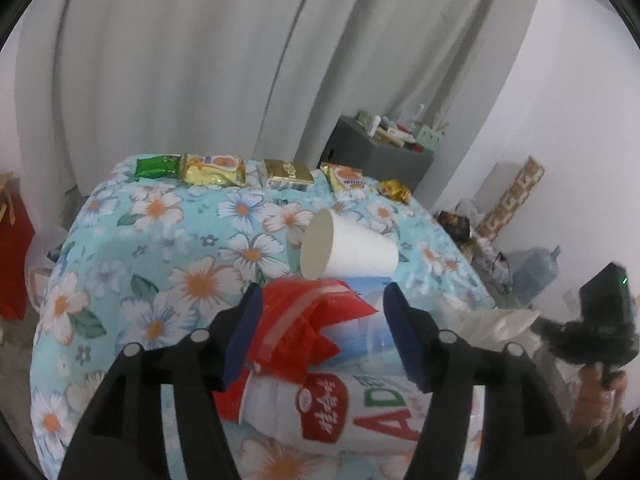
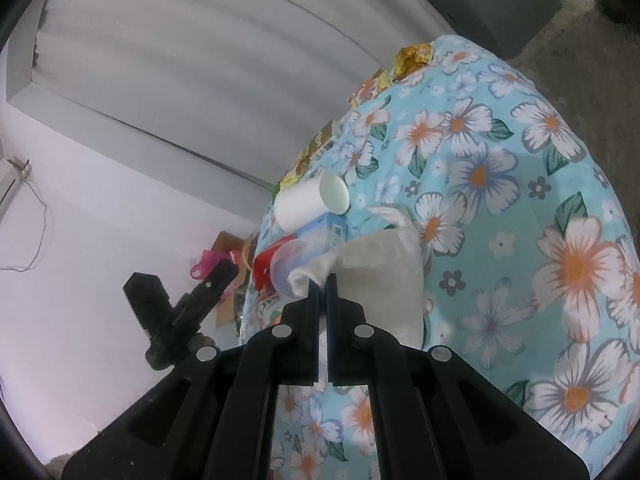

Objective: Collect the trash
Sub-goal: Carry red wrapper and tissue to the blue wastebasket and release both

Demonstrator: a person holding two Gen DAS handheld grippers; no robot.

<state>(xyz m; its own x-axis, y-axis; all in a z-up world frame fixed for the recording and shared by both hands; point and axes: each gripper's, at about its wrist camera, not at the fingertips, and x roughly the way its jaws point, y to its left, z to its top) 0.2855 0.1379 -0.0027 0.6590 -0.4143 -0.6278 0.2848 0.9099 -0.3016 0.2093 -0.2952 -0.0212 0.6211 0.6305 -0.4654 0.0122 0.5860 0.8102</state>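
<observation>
Hiding the drink bottle (image 1: 360, 408), a red wrapper (image 1: 304, 328) overlaps it.

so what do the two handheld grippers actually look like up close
Both match: the left gripper and the right gripper have matte black plastic linkage arms with slotted cut-outs and round silver pivot pins. The jaws carry flat dark blue pads. No cables or sleeves show.
</observation>
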